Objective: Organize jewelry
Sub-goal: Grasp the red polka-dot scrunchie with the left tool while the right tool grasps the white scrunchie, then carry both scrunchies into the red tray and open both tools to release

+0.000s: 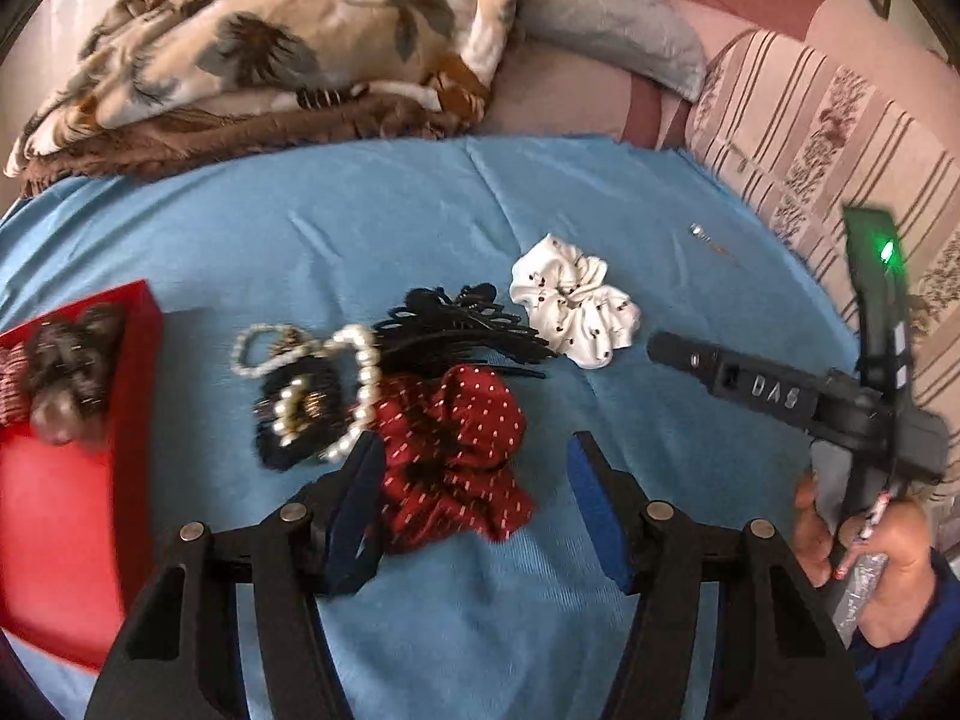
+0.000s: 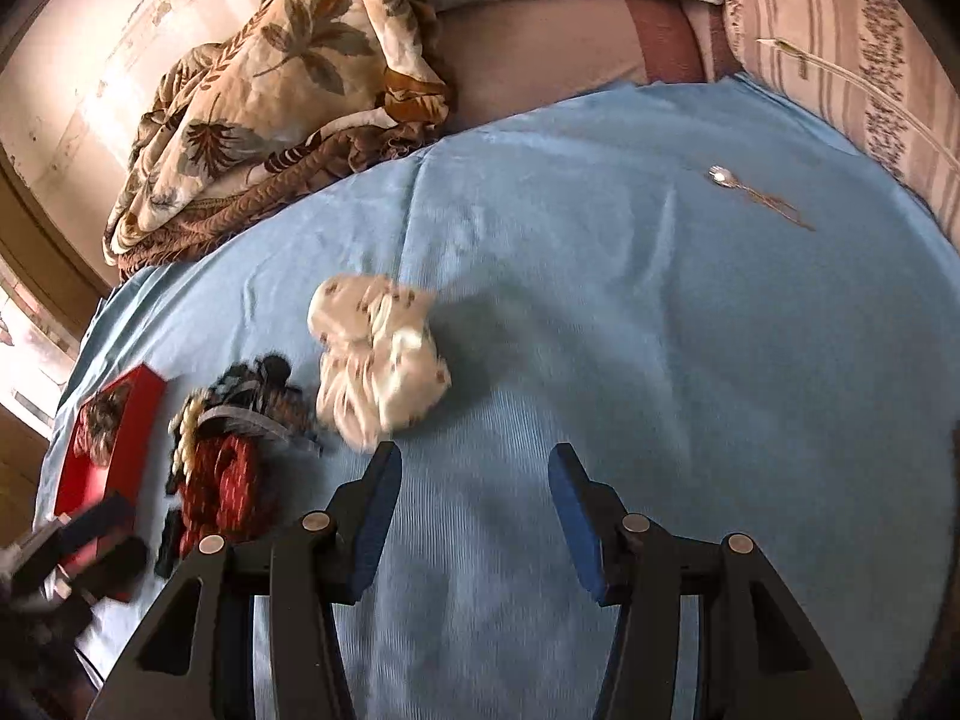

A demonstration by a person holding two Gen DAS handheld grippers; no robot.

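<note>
On the blue cloth (image 1: 420, 228) lie a red dotted scrunchie (image 1: 462, 450), a black claw clip (image 1: 462, 330), pearl bracelets on a dark piece (image 1: 318, 396), a white printed scrunchie (image 1: 576, 306) and a small silver pendant on a chain (image 1: 708, 240). My left gripper (image 1: 474, 456) is open, its jaws on either side of the red scrunchie, just above it. My right gripper (image 2: 474, 468) is open and empty over bare cloth, with the white scrunchie (image 2: 378, 360) just beyond its left finger. The red box (image 1: 66, 480) at the left holds a brown scrunchie (image 1: 72, 372).
A folded floral blanket (image 1: 270, 60) and a grey pillow (image 1: 612, 18) lie behind the cloth. A striped cushion (image 1: 840, 138) borders the right. The right gripper's body (image 1: 780, 402) and the hand holding it show at the right of the left wrist view.
</note>
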